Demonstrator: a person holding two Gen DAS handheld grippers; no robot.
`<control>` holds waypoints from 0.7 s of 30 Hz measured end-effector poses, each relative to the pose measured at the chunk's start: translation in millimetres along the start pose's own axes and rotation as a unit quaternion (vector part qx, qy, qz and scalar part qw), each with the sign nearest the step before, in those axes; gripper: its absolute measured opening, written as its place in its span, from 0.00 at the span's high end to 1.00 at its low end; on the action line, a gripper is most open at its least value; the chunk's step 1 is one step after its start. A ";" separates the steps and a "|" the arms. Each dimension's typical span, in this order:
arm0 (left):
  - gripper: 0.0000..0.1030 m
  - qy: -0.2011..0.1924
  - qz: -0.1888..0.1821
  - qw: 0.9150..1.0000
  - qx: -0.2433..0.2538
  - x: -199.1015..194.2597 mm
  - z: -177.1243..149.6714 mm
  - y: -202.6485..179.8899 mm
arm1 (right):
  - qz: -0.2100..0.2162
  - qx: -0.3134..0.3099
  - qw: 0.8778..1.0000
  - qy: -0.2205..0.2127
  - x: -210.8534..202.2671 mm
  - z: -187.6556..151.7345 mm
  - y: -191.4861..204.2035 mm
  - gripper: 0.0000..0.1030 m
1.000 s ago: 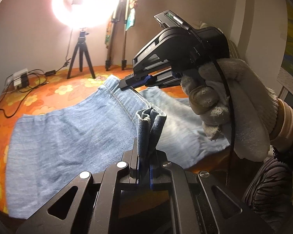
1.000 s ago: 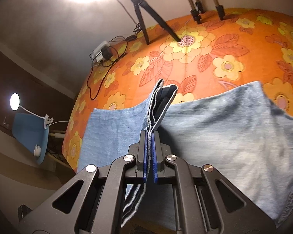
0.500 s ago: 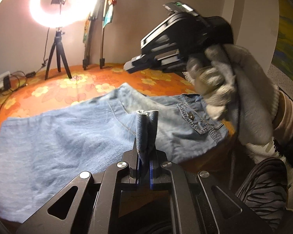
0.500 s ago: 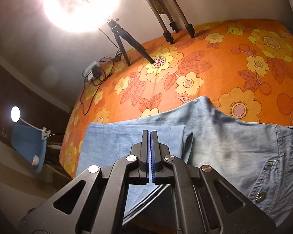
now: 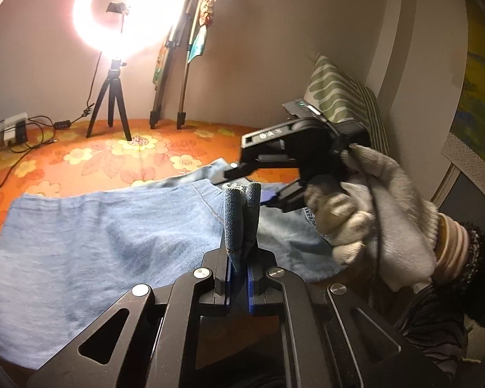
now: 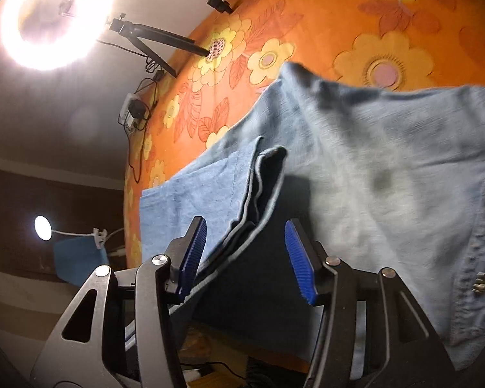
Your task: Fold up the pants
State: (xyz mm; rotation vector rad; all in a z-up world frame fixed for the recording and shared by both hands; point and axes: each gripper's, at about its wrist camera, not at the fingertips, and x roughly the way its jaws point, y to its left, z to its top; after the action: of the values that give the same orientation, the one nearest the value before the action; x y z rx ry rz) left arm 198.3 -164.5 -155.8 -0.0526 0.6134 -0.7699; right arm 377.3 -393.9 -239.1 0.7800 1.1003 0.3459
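Left gripper (image 5: 239, 270) angled down, jaws pinching a bunched fold of the light blue denim pants (image 5: 106, 236) spread on the orange floral bedcover (image 5: 80, 165), white-gloved right hand (image 5: 381, 213) holding the right gripper (image 6: 245, 252) tilted low over the waistband, jaws just opened and spread, layered hem edges loose between them, no pad pressing, casing lettering too blurred to read

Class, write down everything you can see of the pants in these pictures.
The pants are light blue denim, lying mostly flat on the orange flowered cover. A rear pocket with a metal button shows near the waist end. The left claw is shut on a bunched fold of cloth that stands upright between its pads. The right claw has just been opening; layered hem edges lie loose between its blue pads, not pressed. A gloved hand hovers over the waist end.
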 end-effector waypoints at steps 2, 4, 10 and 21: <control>0.95 0.004 -0.002 1.000 0.003 0.3 -3.0 -1.4 | 0.020 0.011 1.000 0.001 6.8 3.2 -0.2 0.48; 0.95 0.008 -0.003 1.000 0.007 0.7 -5.9 -3.6 | 0.022 0.011 1.000 0.001 15.2 7.8 3.1 0.48; 0.95 0.015 -0.011 1.000 0.005 0.7 -11.1 -1.6 | -0.024 -0.048 0.999 -0.006 37.2 2.0 29.1 0.87; 0.95 0.035 0.000 0.999 0.014 -3.3 -23.6 -1.6 | -0.088 -0.187 0.976 -0.068 39.9 -26.5 87.7 0.91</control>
State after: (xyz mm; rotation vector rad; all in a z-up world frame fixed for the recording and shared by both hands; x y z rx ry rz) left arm 182.9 -159.4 -173.2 -0.0003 0.6691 -0.7832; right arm 381.6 -298.7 -209.2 0.3627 0.9310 0.3320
